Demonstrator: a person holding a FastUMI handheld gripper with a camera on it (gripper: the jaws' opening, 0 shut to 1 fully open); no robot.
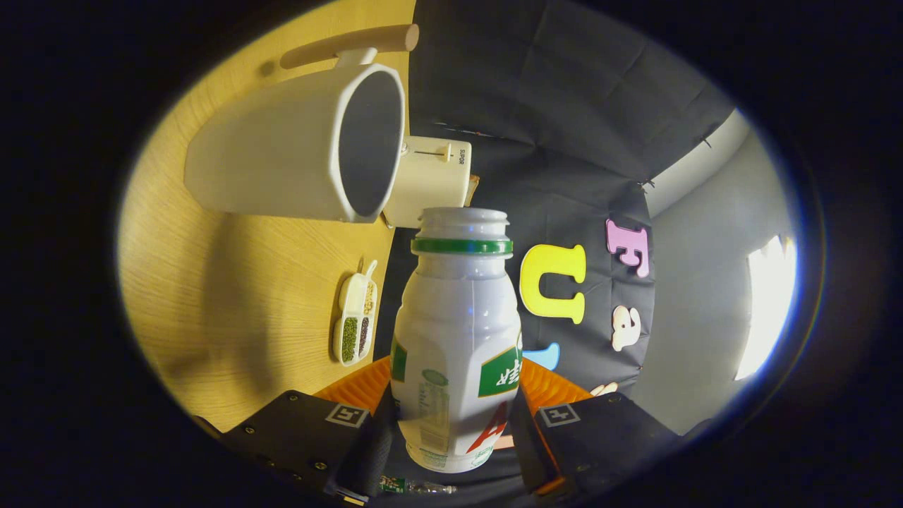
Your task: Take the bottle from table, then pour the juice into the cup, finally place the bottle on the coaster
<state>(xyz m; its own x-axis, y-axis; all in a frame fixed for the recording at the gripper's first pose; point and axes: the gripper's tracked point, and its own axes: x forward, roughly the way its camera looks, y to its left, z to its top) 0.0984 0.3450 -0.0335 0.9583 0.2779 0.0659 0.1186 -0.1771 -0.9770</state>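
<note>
Fingers of the gripper (455,441) press against both sides of a white plastic bottle (455,339), so the jaws are clamped on its lower body. The bottle has a green ring around its neck, a green and red label, and an open, uncapped mouth. It stands straight up between the fingers, but the whole scene is turned sideways around it, so the bottle is being held tipped over.

Just beyond the bottle's mouth is a large white cup (296,144) with a faceted rim and a pale wooden handle. Its dark opening faces toward the bottle's top, and it stands on a light wooden table (233,296). The bottle's mouth sits just below the cup's rim in the view; whether they touch cannot be told.

Behind the cup is a cream-coloured boxy appliance (430,180) with a slider on its face. Near the table's edge, between the cup and the fingers, lies a small white divided dish (355,323) holding green and dark beans. An orange ribbed object (353,386) shows directly behind the fingers.
</note>
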